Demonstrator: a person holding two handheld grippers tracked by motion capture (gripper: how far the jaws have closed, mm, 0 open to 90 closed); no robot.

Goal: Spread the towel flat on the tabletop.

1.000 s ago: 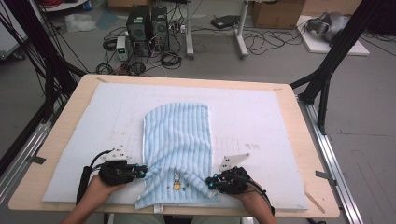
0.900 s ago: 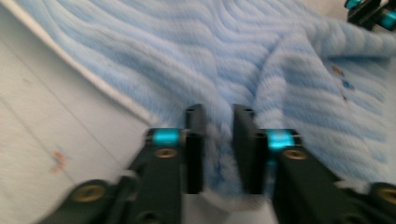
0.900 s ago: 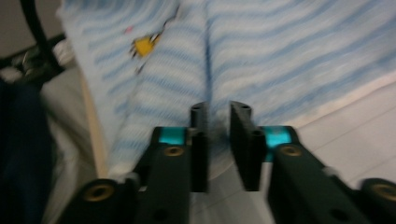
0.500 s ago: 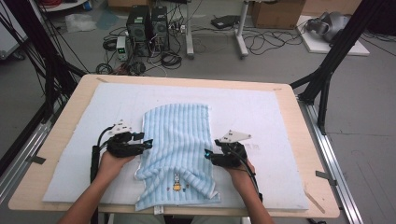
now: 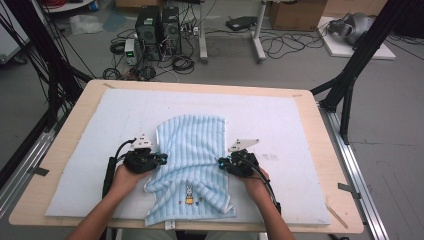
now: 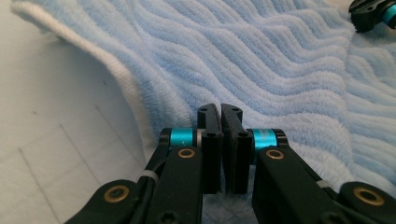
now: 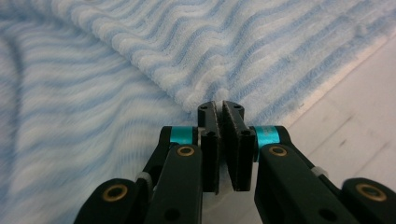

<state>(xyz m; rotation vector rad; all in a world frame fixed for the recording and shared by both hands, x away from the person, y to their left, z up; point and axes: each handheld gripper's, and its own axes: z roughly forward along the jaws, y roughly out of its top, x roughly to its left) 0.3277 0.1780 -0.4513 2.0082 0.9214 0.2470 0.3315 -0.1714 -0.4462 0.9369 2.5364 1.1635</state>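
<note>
A light-blue striped towel (image 5: 192,145) lies rumpled on the pale blue mat (image 5: 280,120), with a small rabbit picture near its front edge. My left gripper (image 5: 161,159) is at the towel's left edge. Its jaws have just been closing and now stand together at the white-hemmed border (image 6: 220,108), with the cloth (image 6: 280,60) under and around the tips. My right gripper (image 5: 221,162) is at the right edge. Its jaws have also just been closing, and a ridge of towel (image 7: 140,56) is pinched at their tips (image 7: 219,105).
The mat covers most of a wooden table (image 5: 320,130). Bare mat (image 6: 56,116) lies outside each towel edge. On the floor beyond the table are computer cases (image 5: 160,25), cables and black frame legs (image 5: 350,75).
Both hands moved away from the towel's front corners to its sides. The jaws stood apart half a second ago and are now together on the edges. The towel's front part is more bunched.
</note>
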